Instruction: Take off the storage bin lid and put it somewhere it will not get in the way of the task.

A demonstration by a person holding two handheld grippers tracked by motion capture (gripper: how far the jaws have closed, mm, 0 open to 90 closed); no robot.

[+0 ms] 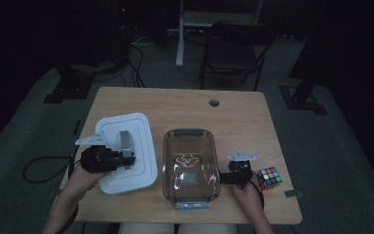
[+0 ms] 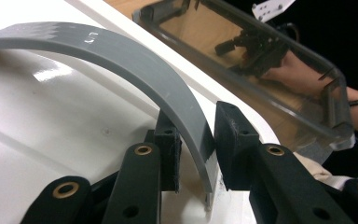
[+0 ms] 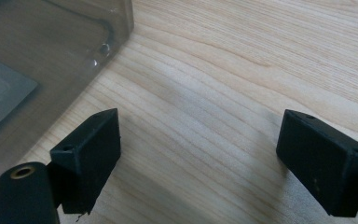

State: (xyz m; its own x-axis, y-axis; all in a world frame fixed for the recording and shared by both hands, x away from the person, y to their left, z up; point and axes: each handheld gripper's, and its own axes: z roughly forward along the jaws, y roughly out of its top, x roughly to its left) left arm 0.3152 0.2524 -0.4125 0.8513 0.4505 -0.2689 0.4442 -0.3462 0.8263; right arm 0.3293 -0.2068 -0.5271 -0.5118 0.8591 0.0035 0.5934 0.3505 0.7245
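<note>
Black fingers [image 2: 168,154] of the left gripper [image 2: 193,156] straddle the lid's grey handle [image 2: 135,60], close on both sides, contact unclear; from above, that gripper [image 1: 108,158] sits on the white lid [image 1: 141,146] at 9 o'clock of the clear bin [image 1: 190,163]. Right gripper [image 3: 198,154] stands wide open over bare surface [image 3: 242,70], bin corner [image 3: 51,51] at 10 o'clock. Only the high view shows it [image 1: 238,171] between bin and cube [image 1: 270,177].

A dim lab or studio room set up for recording. A small wooden table [image 1: 185,105] stands on grey carpet among black stand bases [image 1: 63,90], trailing cables [image 1: 136,68] and a folding chair [image 1: 233,48].
</note>
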